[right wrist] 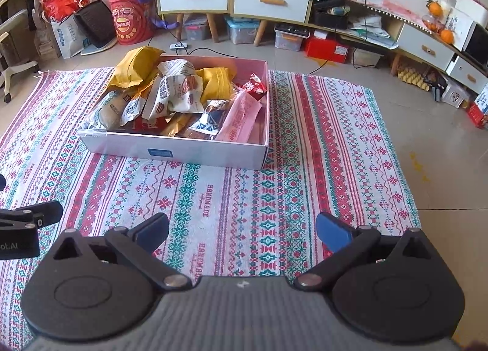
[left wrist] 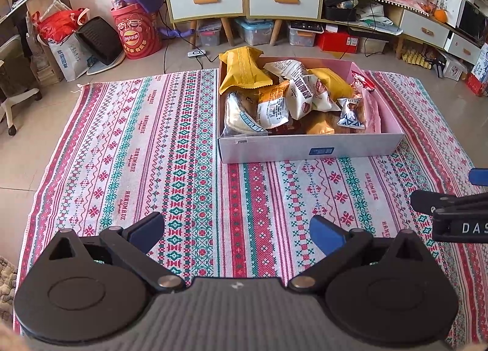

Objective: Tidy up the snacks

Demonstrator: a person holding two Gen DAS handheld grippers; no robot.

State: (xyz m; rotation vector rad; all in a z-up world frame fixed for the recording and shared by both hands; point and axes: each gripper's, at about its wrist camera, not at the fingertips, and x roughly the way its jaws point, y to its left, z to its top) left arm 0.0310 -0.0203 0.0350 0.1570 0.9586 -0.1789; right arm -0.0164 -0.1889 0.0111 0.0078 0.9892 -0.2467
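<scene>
Both grippers, left [left wrist: 236, 236] and right [right wrist: 242, 235], spread wide and empty above patterned woven cloth [left wrist: 170, 149], short of heaped snack packets [right wrist: 170, 97].
Risks: slick wrappers slipping from pads; overhanging yellow foil packet [left wrist: 244, 68] toppling off pale shallow cardboard box [right wrist: 195, 149].

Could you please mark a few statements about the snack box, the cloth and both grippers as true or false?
1. The shallow pink-and-white cardboard box holds wrapped snacks. True.
2. The left gripper grips a packet. False: its jaws stand open and empty.
3. The box sits on the patterned red-and-teal woven cloth. True.
4. The right gripper is shut. False: open, nothing between its jaws.
5. The large yellow crinkled packet lies loose on the cloth. False: it rests in the box.
</scene>
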